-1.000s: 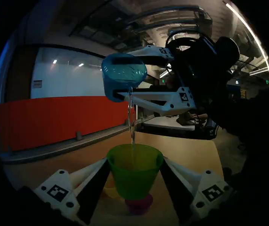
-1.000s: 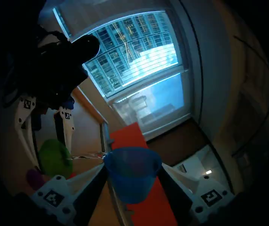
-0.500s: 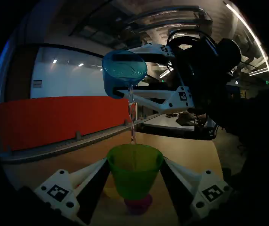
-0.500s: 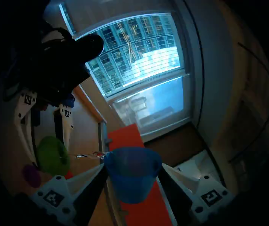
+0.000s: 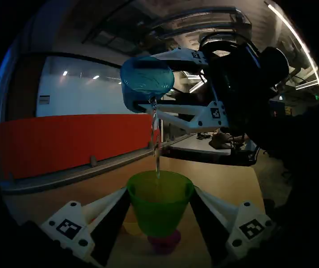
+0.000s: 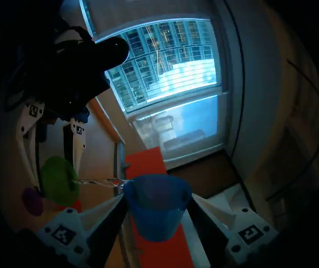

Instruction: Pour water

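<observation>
**Left gripper view: water [image 5: 155,138] runs from the blue cup [image 5: 146,87] into the green cup [image 5: 160,203]**

The green cup is see-through plastic, smooth and round, wide at the top and narrow at the bottom. It stands straight up. The left gripper [image 5: 159,192] pinches it, with one white finger pressed on each side.

Right above the green cup is the blue cup. It is the same round shape, also see-through plastic, and it is tipped over on its side. The right gripper [image 6: 157,198] pinches it between its two white fingers. A thin, wobbly, clear line of water falls from the blue rim into the mouth of the green cup.

Below the green cup lies a smooth, light wooden table [image 5: 222,178]. A round pink thing [image 5: 164,241] sits just under the green cup, and a yellow thing [image 5: 130,225] sits beside that. Far behind the green cup is a flat orange-red wall panel [image 5: 70,138].

Compared with half a second ago, the blue cup is tipped a little more and the water is still running. The green cup has not moved in its gripper. In the right gripper view, the green cup has slid a little to the left.
</observation>
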A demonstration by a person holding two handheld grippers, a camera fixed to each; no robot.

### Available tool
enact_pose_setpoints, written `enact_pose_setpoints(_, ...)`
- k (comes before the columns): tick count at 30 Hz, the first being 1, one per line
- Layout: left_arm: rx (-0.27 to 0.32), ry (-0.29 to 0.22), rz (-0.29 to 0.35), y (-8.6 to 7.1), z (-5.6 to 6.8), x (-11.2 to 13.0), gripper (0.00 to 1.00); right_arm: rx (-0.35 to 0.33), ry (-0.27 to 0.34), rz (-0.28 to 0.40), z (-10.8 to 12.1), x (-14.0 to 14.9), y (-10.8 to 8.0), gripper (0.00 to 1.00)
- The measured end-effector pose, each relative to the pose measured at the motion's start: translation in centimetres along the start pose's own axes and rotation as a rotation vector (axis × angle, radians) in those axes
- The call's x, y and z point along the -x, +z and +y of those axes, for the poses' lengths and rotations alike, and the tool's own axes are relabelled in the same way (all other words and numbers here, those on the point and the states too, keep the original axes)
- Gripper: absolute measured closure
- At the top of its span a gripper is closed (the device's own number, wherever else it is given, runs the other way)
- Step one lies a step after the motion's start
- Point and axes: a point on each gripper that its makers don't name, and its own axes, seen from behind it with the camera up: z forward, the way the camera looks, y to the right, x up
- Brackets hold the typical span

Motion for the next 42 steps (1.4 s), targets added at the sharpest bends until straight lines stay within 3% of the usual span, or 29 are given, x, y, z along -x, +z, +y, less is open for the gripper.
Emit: enact_pose_setpoints(42, -0.008, -0.01, 0.006, 0.0, -0.7, 0.1, 0.14, 0.028, -0.156, 0.01, 1.3, -0.8, 0.5, 0.1)
